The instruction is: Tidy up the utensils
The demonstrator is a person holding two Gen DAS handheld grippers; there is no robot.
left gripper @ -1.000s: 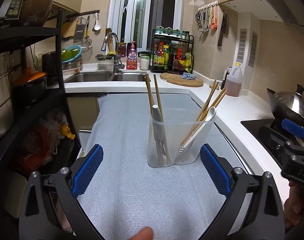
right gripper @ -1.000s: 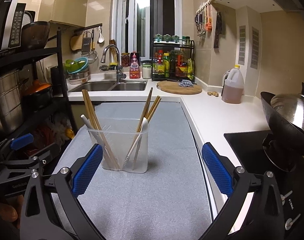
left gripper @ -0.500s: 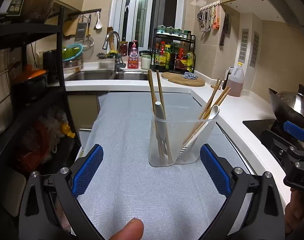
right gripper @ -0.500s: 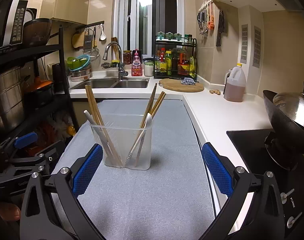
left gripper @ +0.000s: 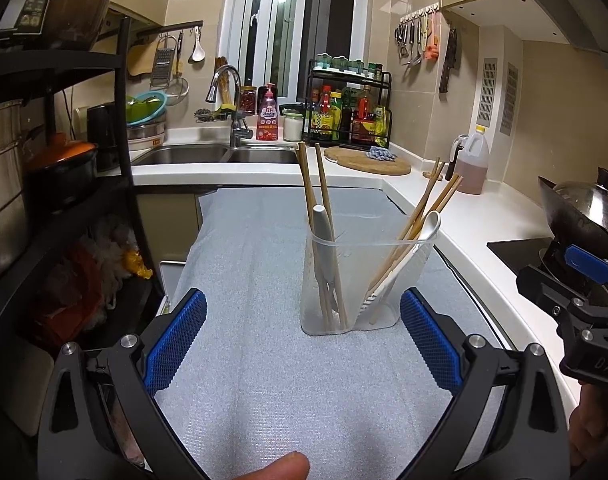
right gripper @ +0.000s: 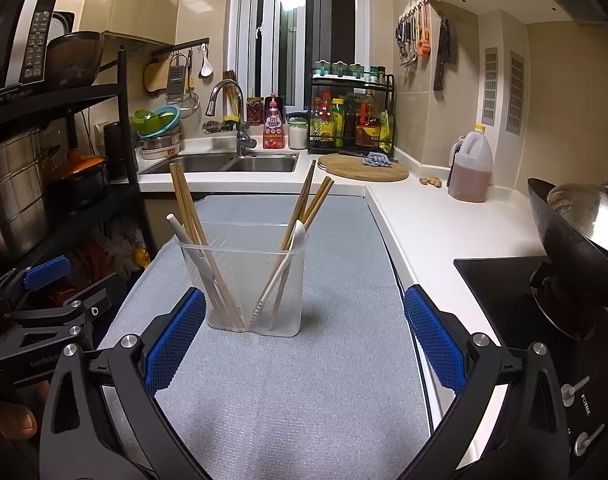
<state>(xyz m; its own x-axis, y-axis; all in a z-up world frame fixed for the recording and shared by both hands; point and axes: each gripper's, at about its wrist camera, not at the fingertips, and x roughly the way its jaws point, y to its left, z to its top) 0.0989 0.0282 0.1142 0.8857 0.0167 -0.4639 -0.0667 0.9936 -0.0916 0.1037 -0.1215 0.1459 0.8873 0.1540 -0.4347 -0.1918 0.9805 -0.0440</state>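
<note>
The clear plastic utensil holder (right gripper: 260, 280) stands on the grey mat (right gripper: 304, 380), at twelve o'clock from both grippers. It looks light and top-heavy: a nudge on the leaning chopsticks (right gripper: 188, 216) or white spoons (right gripper: 294, 240) could tip it. The left gripper (left gripper: 304, 340) and right gripper (right gripper: 304, 340) gape wide, holding and touching nothing.

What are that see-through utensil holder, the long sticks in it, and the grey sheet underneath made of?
The utensil holder looks like frosted translucent plastic: the utensils show through its walls. The chopsticks seem to be bare wood or bamboo, tan and matte. The grey sheet looks like a textured foam or plastic liner, with a fine dimpled surface; its exact material is unclear.
</note>
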